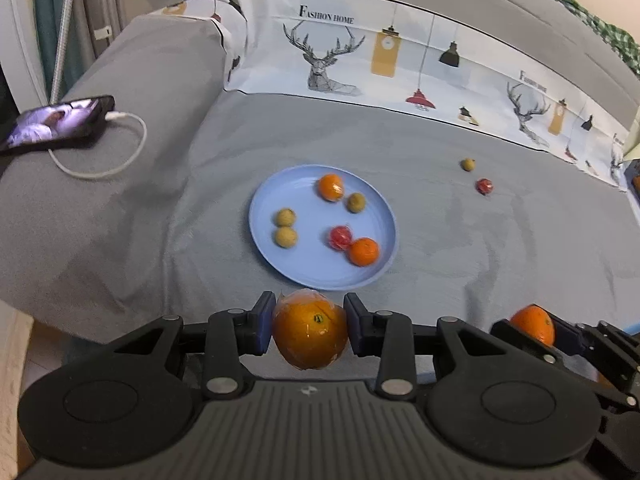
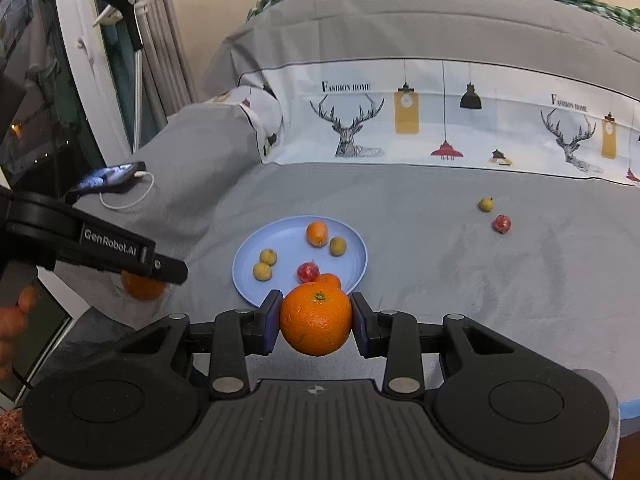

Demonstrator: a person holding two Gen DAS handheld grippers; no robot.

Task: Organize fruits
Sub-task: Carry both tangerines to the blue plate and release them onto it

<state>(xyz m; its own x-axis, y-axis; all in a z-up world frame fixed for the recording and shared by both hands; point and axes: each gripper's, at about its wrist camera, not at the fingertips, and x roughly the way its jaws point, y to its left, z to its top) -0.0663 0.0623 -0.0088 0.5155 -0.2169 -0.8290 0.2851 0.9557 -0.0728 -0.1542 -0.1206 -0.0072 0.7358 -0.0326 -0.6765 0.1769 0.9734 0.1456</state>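
A light blue plate lies on the grey bed cover and holds two small oranges, a red wrapped fruit and three small yellow-brown fruits. My left gripper is shut on a plastic-wrapped orange, held just short of the plate's near rim. My right gripper is shut on a bare orange, also just before the plate. A small yellow-brown fruit and a red wrapped fruit lie loose on the cover to the right of the plate.
A phone with a lit screen and a white charging cable lies on a grey pillow at the left. A deer-print bedding band runs behind the plate. A window frame and curtains stand at the far left.
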